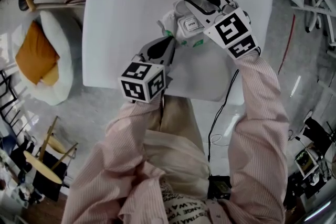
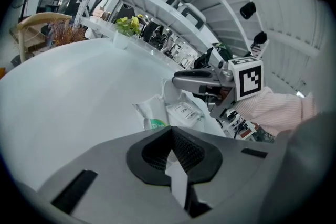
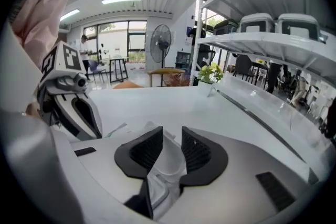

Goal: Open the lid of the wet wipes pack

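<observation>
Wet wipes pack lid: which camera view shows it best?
Head view: the lid faces the camera, its OPEN tab legible. Left gripper view shows it small and oblique. Right gripper view shows only white plastic between the jaws.

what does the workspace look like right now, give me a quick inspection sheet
surface: white table
job's things: wet wipes pack lying on the table, its lid showing an OPEN label
clutter: nothing seen
grippers: left gripper shut on the pack's thin end flap; right gripper with jaws apart, a white part of the pack between them
cables: black cable hanging from the table's near edge to the floor
surroundings: armchair with an orange cushion, standing fan, shelving, potted plant
</observation>
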`<state>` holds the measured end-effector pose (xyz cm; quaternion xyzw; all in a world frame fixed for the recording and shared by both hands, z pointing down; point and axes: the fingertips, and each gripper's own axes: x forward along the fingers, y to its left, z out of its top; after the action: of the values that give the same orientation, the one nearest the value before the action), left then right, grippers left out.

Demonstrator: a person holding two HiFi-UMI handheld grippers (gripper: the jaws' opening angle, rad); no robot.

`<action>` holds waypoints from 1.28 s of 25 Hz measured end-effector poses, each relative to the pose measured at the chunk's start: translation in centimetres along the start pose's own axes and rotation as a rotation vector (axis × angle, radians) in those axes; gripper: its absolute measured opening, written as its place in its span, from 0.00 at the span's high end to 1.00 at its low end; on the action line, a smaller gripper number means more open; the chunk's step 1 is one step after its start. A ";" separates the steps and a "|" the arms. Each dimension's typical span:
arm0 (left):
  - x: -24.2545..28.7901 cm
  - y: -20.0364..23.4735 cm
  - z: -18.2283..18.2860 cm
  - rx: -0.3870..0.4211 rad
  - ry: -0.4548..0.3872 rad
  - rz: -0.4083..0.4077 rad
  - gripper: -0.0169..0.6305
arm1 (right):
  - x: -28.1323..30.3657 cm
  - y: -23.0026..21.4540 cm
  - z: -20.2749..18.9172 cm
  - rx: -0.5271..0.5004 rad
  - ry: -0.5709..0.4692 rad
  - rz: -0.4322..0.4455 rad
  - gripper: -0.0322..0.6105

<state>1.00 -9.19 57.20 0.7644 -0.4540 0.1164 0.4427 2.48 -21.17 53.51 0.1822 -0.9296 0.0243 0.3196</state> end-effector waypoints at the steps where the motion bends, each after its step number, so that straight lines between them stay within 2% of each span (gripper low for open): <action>1: -0.2 -0.3 0.2 -0.003 -0.007 -0.016 0.97 | -0.4 -0.2 0.4 0.043 -0.030 -0.007 0.78; 2: -0.4 -0.6 0.6 -0.001 -0.016 -0.030 0.97 | -0.8 -0.4 0.9 0.086 -0.062 -0.017 0.75; 6: -1.6 -1.9 2.9 0.045 -0.066 -0.068 0.97 | -3.0 -1.6 3.0 0.172 -0.134 -0.077 0.74; 7: -1.9 -2.3 3.7 0.060 -0.079 -0.075 0.97 | -3.5 -1.6 3.5 0.186 -0.147 -0.089 0.76; 10: -3.4 -3.2 6.1 0.114 -0.137 -0.092 0.97 | -5.5 -1.9 4.9 0.228 -0.194 -0.138 0.88; 13: -5.6 -4.2 8.4 0.151 -0.223 -0.113 0.97 | -7.6 -1.7 5.9 0.281 -0.232 -0.186 0.92; 17: -8.5 -5.0 10.7 0.188 -0.290 -0.099 0.97 | -10.6 -1.0 7.4 0.349 -0.291 -0.233 0.94; 20: -9.8 -6.3 12.5 0.252 -0.330 -0.102 0.98 | -12.6 -0.6 8.9 0.364 -0.342 -0.253 0.94; 25: -11.9 -8.7 14.9 0.337 -0.380 -0.135 0.97 | -16.1 0.5 10.9 0.442 -0.451 -0.303 0.95; 32: -15.2 -11.7 17.2 0.439 -0.433 -0.157 0.97 | -20.3 2.6 12.3 0.495 -0.534 -0.360 0.95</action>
<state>-2.07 -11.36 31.74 0.8814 -0.4415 0.0116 0.1679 9.13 -14.18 31.67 0.4136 -0.8991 0.1429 0.0127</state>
